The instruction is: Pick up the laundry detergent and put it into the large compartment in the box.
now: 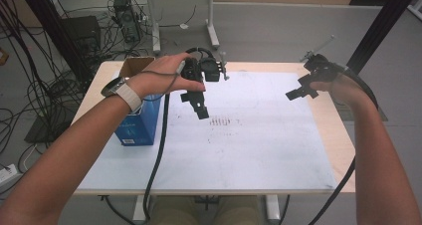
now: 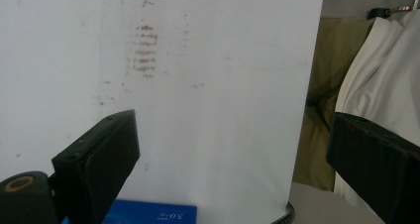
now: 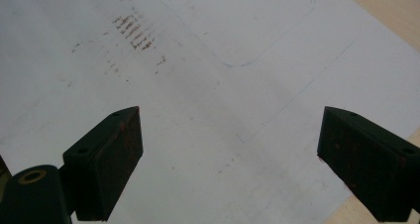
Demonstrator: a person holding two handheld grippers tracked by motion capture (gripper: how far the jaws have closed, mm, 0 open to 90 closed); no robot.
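My left gripper (image 1: pixel 198 105) hangs above the white sheet (image 1: pixel 239 135), just right of an open blue cardboard box (image 1: pixel 137 123). In the left gripper view its two black jaws stand wide apart with nothing between them (image 2: pixel 233 159), over the white sheet (image 2: pixel 213 85). My right gripper (image 1: pixel 298 92) is held in the air over the sheet's far right edge. In the right gripper view its jaws are also wide apart and empty (image 3: pixel 230 159), above the sheet (image 3: pixel 223 110).
A patch of brown smudge marks (image 1: pixel 222 121) lies on the sheet's middle. The wooden table edge (image 1: pixel 338 130) shows on the right. Cables trail from both grippers off the front edge. Beyond the table are floor cables and another table's legs (image 1: pixel 213 33).
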